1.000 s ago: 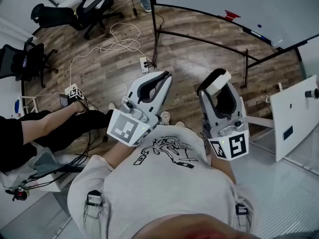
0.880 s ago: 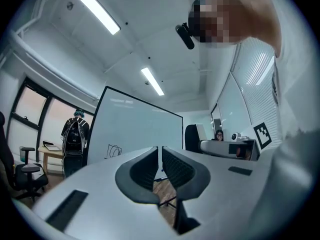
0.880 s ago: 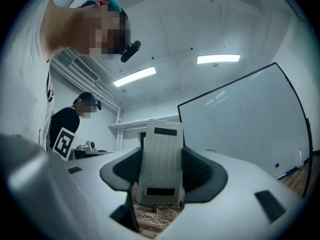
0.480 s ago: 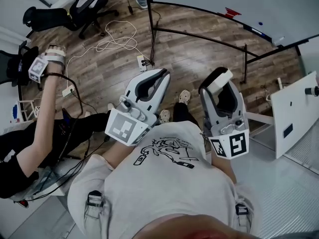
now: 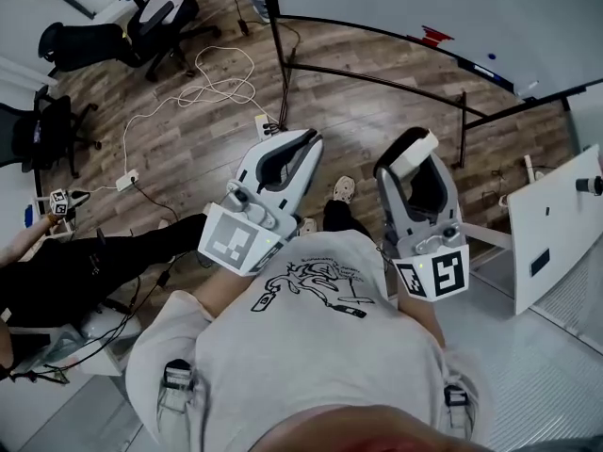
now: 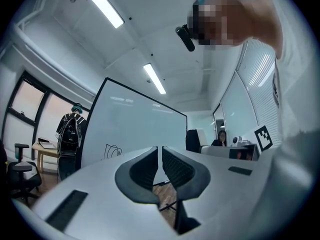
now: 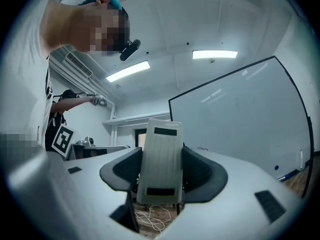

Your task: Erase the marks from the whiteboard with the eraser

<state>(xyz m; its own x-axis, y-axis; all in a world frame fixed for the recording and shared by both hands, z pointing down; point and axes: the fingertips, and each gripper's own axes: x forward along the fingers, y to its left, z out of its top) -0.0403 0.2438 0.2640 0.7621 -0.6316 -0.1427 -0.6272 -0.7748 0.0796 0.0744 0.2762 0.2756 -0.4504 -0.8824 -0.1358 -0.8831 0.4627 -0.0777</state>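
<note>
Wood-plank floor (image 5: 377, 111) below; right claw (image 7: 161, 156) pinches flat ribbed eraser (image 7: 159, 176), left claw (image 6: 161, 156) pressed together.

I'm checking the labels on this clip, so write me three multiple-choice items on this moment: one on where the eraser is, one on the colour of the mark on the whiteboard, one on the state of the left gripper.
1. Where is the eraser? A in a box; B between the jaws of the right gripper; C on a shelf.
2. What colour is the scribble on the whiteboard? A red; B green; C black.
3. How do the jaws of the left gripper stand? A closed together, empty; B wide apart; C shut on a marker.

Answers: 1 B, the right gripper view shows the pale block clamped between the jaws. 2 C, the left gripper view shows a black looped line on the board. 3 A, that same view shows the jaws all but meeting with nothing between them.
</note>
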